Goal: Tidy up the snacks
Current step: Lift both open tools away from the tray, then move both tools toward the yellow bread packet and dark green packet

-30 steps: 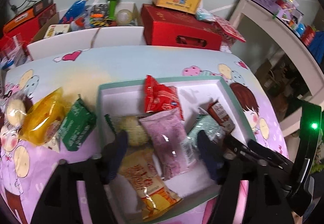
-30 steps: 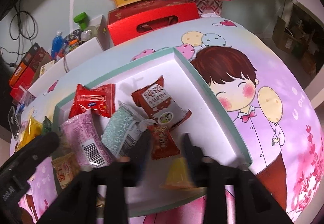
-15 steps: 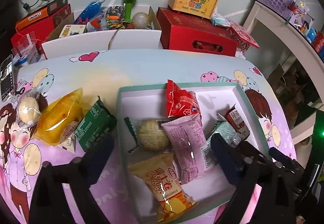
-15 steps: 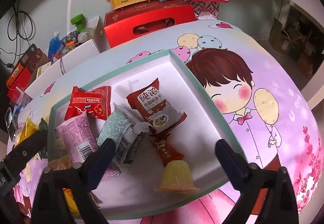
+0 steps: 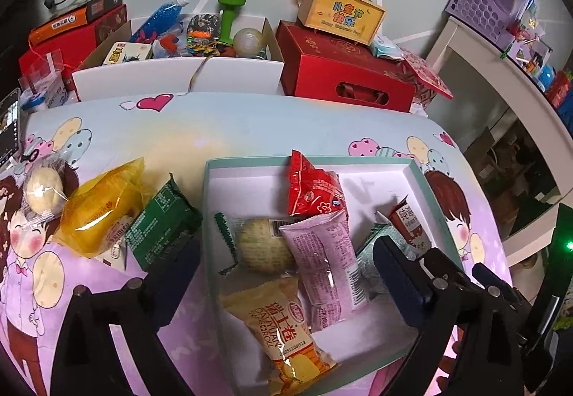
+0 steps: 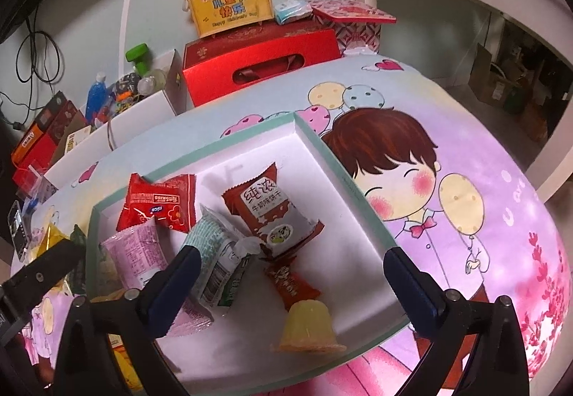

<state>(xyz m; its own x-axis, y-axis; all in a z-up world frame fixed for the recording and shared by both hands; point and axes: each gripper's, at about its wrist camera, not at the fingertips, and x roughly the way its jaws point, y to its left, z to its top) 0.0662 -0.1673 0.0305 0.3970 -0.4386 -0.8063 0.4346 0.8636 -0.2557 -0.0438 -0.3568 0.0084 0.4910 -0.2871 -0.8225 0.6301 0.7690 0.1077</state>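
left wrist view: i take the white tray (image 5: 412, 166) as my landmark. inside it i count a red packet (image 5: 313, 190) at the far side, a round cake in clear wrap (image 5: 263, 245) in the middle, a pink packet (image 5: 327, 267) beside that, and a yellow egg-roll packet (image 5: 283, 328) at the near edge. still outside, to the tray's left on the desk (image 5: 215, 130), lie a green packet (image 5: 163, 227), a yellow packet (image 5: 100, 213) and a small round bun (image 5: 41, 186) furthest out. so i judge the job better than half done, with three left. the green packet sits just beside the tray's left wall, long axis tilted, its top end pointing up and away to the right. the pink and egg-roll packets run lengthwise from far to near. my left tool (image 5: 283, 270) has just been opening; it stands wide now and holds nothing (the packets lie below it, untouched).

right wrist view: at the tray's (image 6: 343, 177) right half i see a brown milk-snack packet (image 6: 272, 213), long axis slanting from far-left to near-right, a teal packet (image 6: 215, 252) left of it, a small brown candy (image 6: 290, 283) and a yellow jelly cup (image 6: 308, 328) upright by the near wall. my right tool (image 6: 290, 274) has also just opened fully and grips nothing.
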